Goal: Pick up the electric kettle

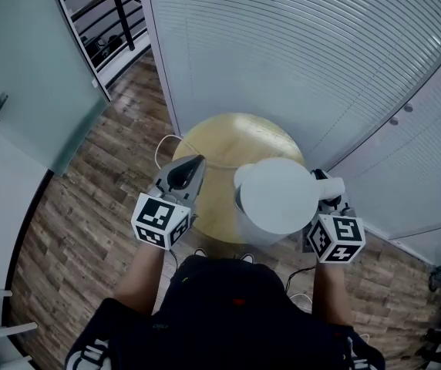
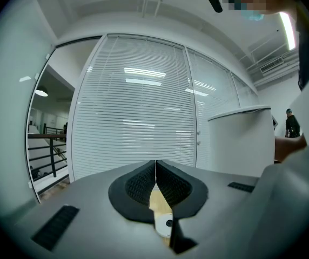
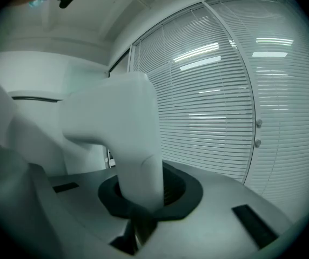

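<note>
Head view: kettle [image 1: 276, 195] hides the tabletop [image 1: 220, 141] toward 4 o'clock. Right gripper view: handle [image 3: 135, 139] masks the pads of the right tongs [image 3: 141, 201]; kettle body cut off at 9 o'clock.

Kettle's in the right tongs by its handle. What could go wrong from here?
Right tongs grip only the smooth handle, so the kettle could pivot or slip. It looks to overhang the table edge, so a drop may hit the floor. Left tongs are shut, giving no support.

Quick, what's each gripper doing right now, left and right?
Left gripper: closed, nothing between its jaws.
Right gripper: closed on the electric kettle's handle.
</note>
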`<state>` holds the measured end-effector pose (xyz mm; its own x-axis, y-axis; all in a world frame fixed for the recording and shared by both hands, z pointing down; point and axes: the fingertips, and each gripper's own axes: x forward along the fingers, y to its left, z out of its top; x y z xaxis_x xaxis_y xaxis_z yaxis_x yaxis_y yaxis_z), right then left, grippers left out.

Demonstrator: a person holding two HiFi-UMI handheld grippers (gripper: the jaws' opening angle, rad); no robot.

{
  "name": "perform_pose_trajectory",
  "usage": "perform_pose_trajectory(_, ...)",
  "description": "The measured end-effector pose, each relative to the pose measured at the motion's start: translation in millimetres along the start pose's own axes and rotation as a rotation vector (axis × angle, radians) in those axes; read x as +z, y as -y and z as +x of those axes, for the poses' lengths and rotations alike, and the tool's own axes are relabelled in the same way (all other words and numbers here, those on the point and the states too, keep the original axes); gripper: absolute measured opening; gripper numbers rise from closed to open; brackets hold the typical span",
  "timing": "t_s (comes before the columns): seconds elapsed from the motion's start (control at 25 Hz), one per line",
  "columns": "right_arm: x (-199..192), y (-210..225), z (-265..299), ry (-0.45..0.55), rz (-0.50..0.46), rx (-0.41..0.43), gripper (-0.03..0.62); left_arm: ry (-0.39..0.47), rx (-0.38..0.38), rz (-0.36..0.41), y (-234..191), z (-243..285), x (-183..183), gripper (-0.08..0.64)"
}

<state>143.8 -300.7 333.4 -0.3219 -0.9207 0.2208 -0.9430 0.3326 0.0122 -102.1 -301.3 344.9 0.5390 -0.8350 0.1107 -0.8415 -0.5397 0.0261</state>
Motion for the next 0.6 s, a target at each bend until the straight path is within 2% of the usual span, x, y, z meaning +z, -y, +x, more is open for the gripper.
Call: perform_pose_trajectory(0.6, -1.0, -2.4, -5.0, 0.009, -0.001, -0.001, 0.049, 0.001, -0.008, 0.004, 6.0, -2.6, -0.4, 0.023)
